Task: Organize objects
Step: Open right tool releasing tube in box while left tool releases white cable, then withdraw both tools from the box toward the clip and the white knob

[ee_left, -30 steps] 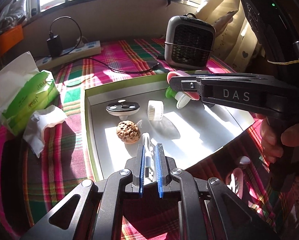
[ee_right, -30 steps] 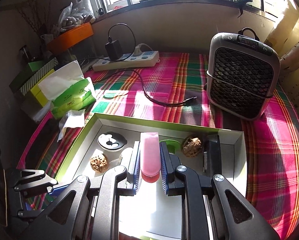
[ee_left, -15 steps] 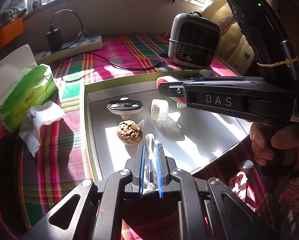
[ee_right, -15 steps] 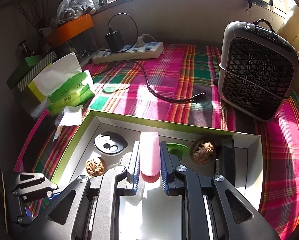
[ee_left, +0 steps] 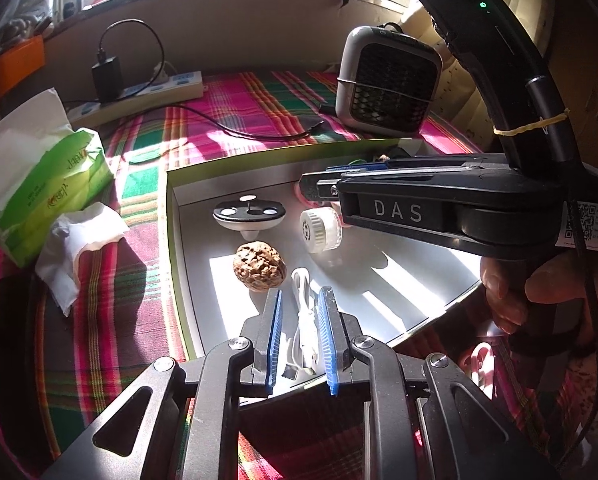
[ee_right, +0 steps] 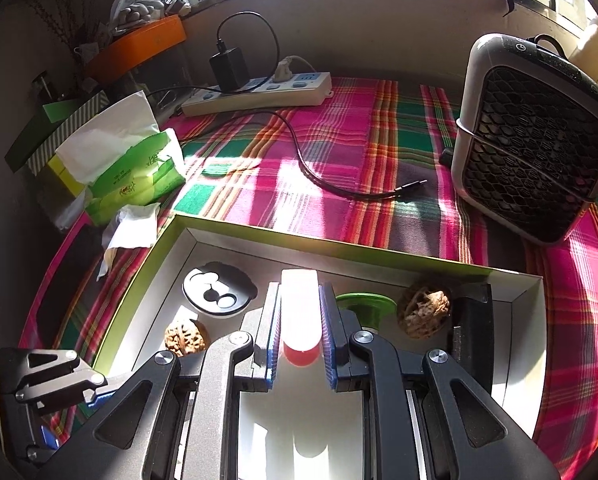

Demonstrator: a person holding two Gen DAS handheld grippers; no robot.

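Left claw now parted around white cable, right claw still gripping pink tube.

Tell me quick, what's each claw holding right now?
Left gripper: open a little around a white cable, not squeezing it.
Right gripper: shut on a pink tube over the tray.

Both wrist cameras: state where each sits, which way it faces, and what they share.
Left wrist: on the left gripper, facing along its fingers over the box; the right gripper and hand show.
Right wrist: on the right gripper, facing the window across the box; the left gripper shows.
Shared: heater, power strip.
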